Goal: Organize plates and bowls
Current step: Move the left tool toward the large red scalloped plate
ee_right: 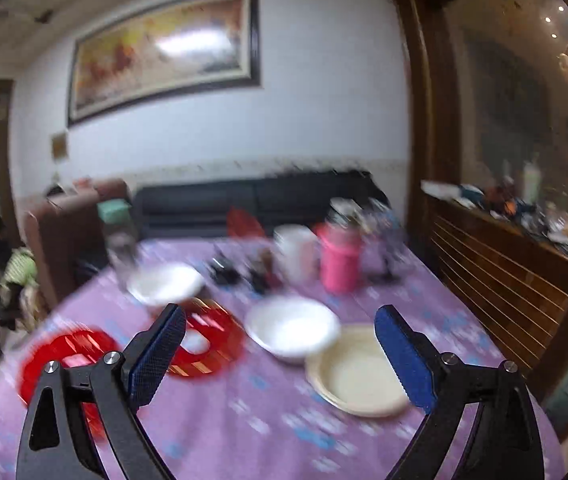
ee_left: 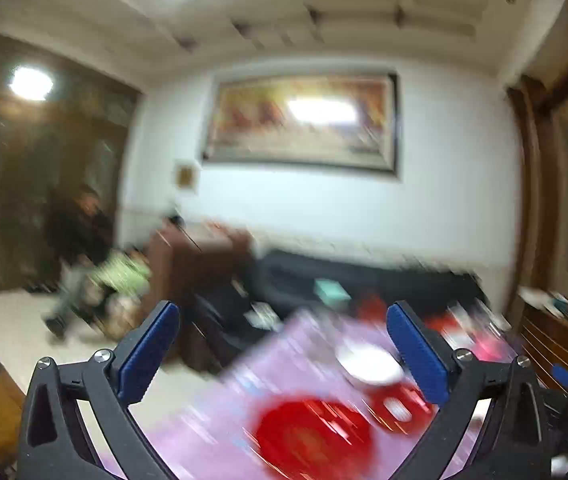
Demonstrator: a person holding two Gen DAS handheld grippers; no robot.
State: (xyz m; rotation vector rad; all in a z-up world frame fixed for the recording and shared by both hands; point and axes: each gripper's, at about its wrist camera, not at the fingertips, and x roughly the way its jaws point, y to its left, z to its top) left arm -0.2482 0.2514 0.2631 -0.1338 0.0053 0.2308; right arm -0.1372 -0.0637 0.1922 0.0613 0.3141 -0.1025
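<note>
The left gripper (ee_left: pixel 281 322) and the right gripper (ee_right: pixel 279 326) both hold their fingers wide, with nothing between them. Beyond the right fingers, a round white ceramic bowl (ee_right: pixel 292 327) touches a cream plastic plate (ee_right: pixel 358 372) on the purple-clothed surface (ee_right: pixel 251 412); a red round plate (ee_right: pixel 207 338) lies near the left finger.

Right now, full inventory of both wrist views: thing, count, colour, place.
Red round plates: two, red, table's left, blurred.
White bowls: two, white, one centre, one further back left.
Cream shallow dish: one, cream, right of the centre bowl.
Pink cylindrical container: one, pink, far side of table.
White cup: one, white, left of the container.
Purple patterned tablecloth: one, covers the table.
Black sofa: one, against the wall.
Framed painting: one, on the white wall.
Left gripper: jaws open, empty.
Right gripper: jaws open, empty.
</note>
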